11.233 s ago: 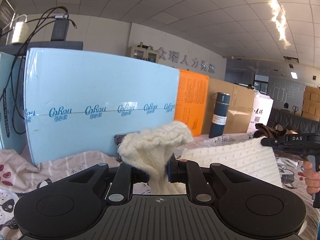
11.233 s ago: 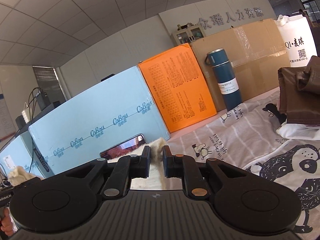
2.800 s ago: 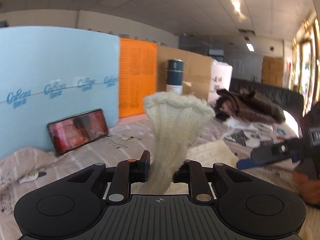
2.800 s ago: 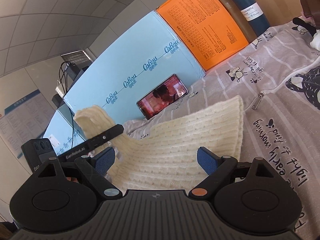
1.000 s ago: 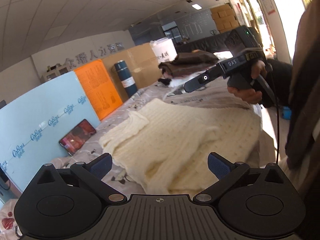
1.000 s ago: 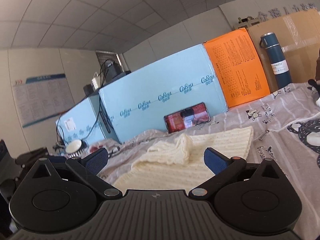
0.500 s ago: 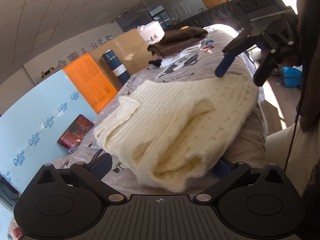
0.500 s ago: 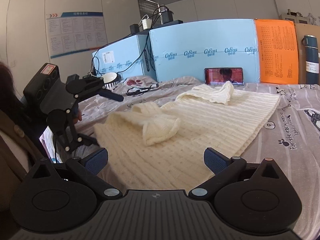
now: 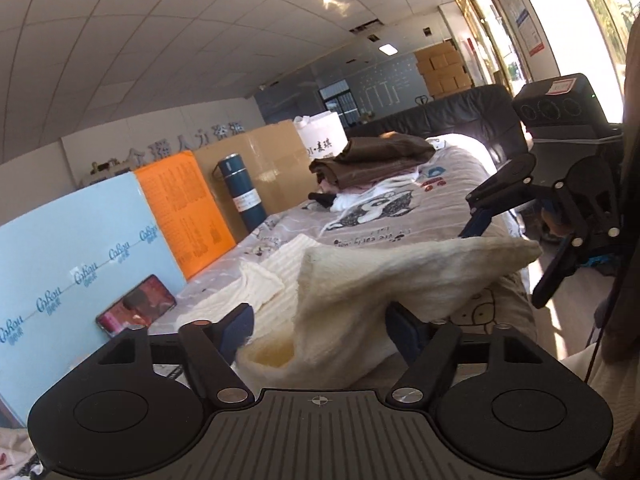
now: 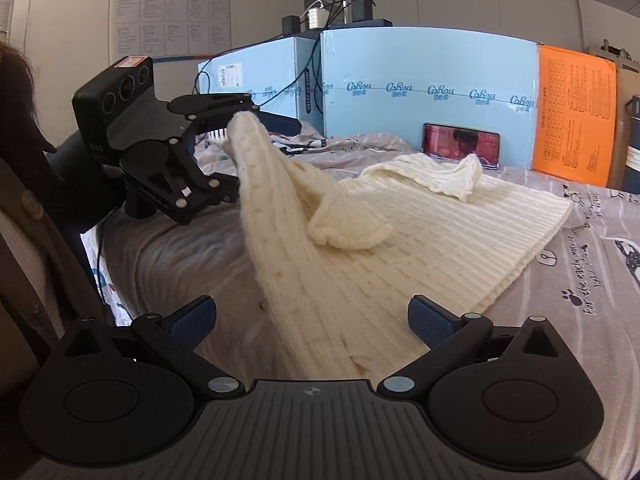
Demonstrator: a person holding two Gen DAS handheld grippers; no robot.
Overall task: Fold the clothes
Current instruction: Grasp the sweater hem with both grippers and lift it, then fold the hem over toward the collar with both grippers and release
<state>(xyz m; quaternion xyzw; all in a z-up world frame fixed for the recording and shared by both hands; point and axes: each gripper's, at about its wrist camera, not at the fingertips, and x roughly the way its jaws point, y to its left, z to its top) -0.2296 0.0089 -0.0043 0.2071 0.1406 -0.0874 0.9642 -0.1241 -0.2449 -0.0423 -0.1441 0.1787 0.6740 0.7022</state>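
Left gripper [image 9: 320, 322] half-closed around lifted cream sweater [image 10: 400, 240] hem — pinched or not, can't tell. Right gripper [image 10: 312, 318] spread wide, hem just ahead.

Left hand-held gripper [image 9: 320, 326] has lifted sweater [image 10: 360, 248] hem

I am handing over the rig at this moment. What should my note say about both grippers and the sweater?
Left gripper: shut on a near corner of the cream sweater, lifted off the bed.
Right gripper: open, astride the sweater's other near corner, not gripping.
Done: both sleeves lie folded onto the body.
Left: close the right gripper, then probably fold the near edge over to the far one.
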